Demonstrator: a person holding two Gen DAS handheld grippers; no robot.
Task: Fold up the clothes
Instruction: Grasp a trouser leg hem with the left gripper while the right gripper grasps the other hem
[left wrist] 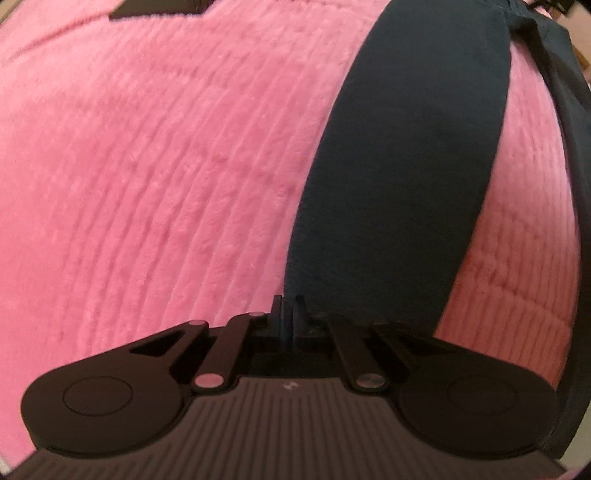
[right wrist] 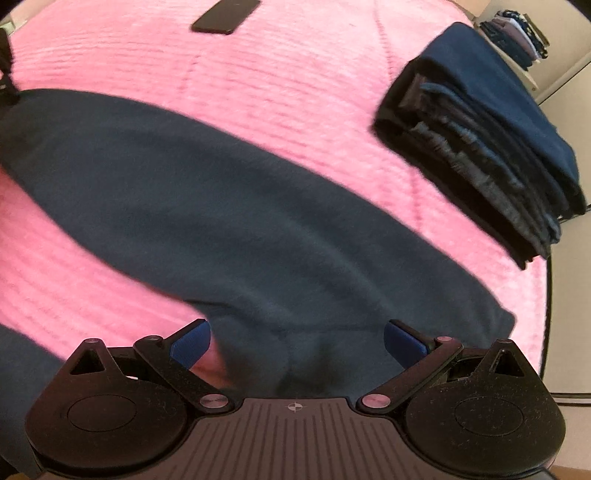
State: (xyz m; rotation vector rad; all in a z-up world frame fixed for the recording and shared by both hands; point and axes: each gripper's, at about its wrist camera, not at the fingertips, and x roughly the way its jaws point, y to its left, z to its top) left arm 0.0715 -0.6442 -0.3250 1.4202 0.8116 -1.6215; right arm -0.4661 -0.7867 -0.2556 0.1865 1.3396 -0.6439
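A dark navy garment [right wrist: 236, 206] lies stretched across the pink ribbed blanket [right wrist: 295, 85] as a long band. In the left wrist view the same garment [left wrist: 406, 166] runs from my left gripper [left wrist: 289, 314] up to the top right. The left fingers are pressed together, shut on the garment's near end. My right gripper [right wrist: 297, 341] is open, its blue pads [right wrist: 192, 345] spread wide over the garment's other end, with cloth lying between them.
A stack of folded dark clothes [right wrist: 491, 147] sits on the blanket at the right, near the bed edge. A black phone [right wrist: 226, 14] lies at the far side. More folded clothes [right wrist: 517, 37] rest on a shelf beyond the bed.
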